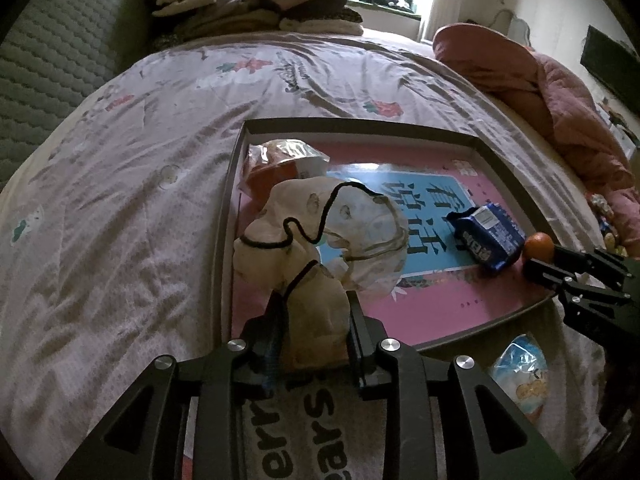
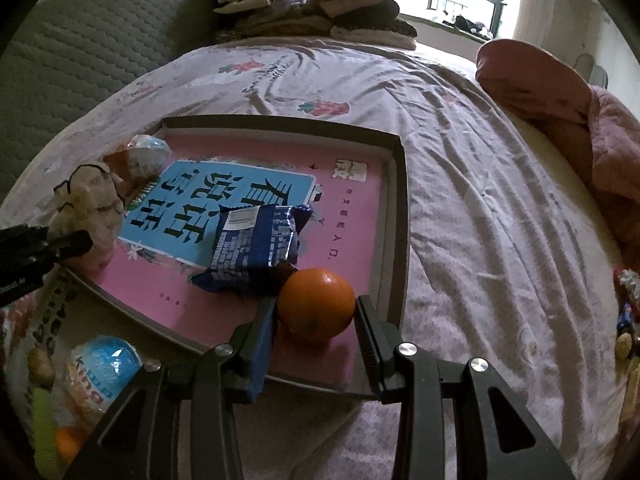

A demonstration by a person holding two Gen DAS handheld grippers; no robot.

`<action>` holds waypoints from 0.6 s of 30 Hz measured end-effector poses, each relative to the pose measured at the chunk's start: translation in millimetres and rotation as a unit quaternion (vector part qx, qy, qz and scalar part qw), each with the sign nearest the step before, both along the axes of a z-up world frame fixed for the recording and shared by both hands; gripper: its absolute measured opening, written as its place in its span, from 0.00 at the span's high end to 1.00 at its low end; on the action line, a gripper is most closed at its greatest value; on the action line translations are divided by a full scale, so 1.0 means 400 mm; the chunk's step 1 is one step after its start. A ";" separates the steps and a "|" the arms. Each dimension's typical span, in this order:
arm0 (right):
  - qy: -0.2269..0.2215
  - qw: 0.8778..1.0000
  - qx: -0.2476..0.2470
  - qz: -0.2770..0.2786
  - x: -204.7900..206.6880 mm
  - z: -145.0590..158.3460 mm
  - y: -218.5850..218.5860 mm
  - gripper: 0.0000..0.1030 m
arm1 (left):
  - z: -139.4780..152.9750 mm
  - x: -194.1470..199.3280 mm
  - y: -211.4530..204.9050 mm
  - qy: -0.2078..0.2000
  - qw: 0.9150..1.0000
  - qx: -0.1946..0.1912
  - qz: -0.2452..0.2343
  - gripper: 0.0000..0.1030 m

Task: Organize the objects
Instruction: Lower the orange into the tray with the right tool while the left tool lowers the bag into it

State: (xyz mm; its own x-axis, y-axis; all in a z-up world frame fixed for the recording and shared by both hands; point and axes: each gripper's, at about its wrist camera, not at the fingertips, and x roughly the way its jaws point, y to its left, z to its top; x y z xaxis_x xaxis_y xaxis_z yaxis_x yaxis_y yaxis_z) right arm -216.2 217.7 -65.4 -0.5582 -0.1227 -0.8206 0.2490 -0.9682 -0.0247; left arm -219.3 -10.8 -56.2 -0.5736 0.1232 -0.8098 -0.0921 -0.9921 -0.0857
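A shallow grey tray (image 1: 360, 125) lined with a pink and blue printed sheet lies on the bed. My left gripper (image 1: 316, 312) is shut on the bottom of a cream cloth pouch (image 1: 320, 220) with a black cord, which rests at the tray's left side. My right gripper (image 2: 316, 318) is shut on an orange (image 2: 316, 302) just above the tray's near right corner. A blue snack packet (image 2: 256, 244) lies in the tray, touching the orange. An orange and white wrapped snack (image 1: 280, 164) sits in the far left corner of the tray (image 2: 394, 148).
A blue and white egg-shaped packet (image 2: 102, 372) and a lettered towel (image 1: 312, 432) lie on the bed before the tray. Folded clothes (image 1: 260, 0) are piled at the far end. A pink quilt (image 1: 560, 92) is bunched at the right. More small snacks (image 2: 624, 320) lie at the right edge.
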 end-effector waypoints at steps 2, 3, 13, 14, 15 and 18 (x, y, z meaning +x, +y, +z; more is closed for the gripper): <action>0.000 1.000 0.000 0.000 0.000 0.000 0.000 0.61 | -0.002 -0.001 0.001 -0.003 1.000 -0.001 -0.001 0.70; 0.000 1.000 -0.002 0.000 0.001 0.001 0.000 0.61 | -0.003 -0.001 0.001 -0.004 1.000 -0.002 -0.001 0.70; 0.002 1.000 -0.006 -0.002 0.010 0.008 0.001 0.60 | -0.006 0.002 0.008 -0.005 1.000 -0.008 -0.004 0.53; 0.003 1.000 -0.004 -0.002 0.011 0.009 0.001 0.59 | -0.005 0.003 0.009 -0.005 1.000 -0.009 -0.005 0.53; 0.005 1.000 -0.001 -0.002 0.012 0.010 0.000 0.56 | -0.004 0.003 0.009 -0.005 1.000 -0.009 -0.005 0.53; 0.007 1.000 0.002 -0.005 0.014 0.013 0.004 0.53 | -0.003 0.004 0.009 -0.003 1.000 -0.012 -0.006 0.52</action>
State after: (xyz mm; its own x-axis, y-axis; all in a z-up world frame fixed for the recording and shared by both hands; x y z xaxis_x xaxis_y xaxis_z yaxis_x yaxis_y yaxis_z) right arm -210.5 219.1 -60.3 -0.5702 -0.1143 -0.8135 0.2388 -0.9706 -0.0310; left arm -217.9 -7.1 -57.2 -0.5667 0.1103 -0.8165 -0.1037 -0.9927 -0.0622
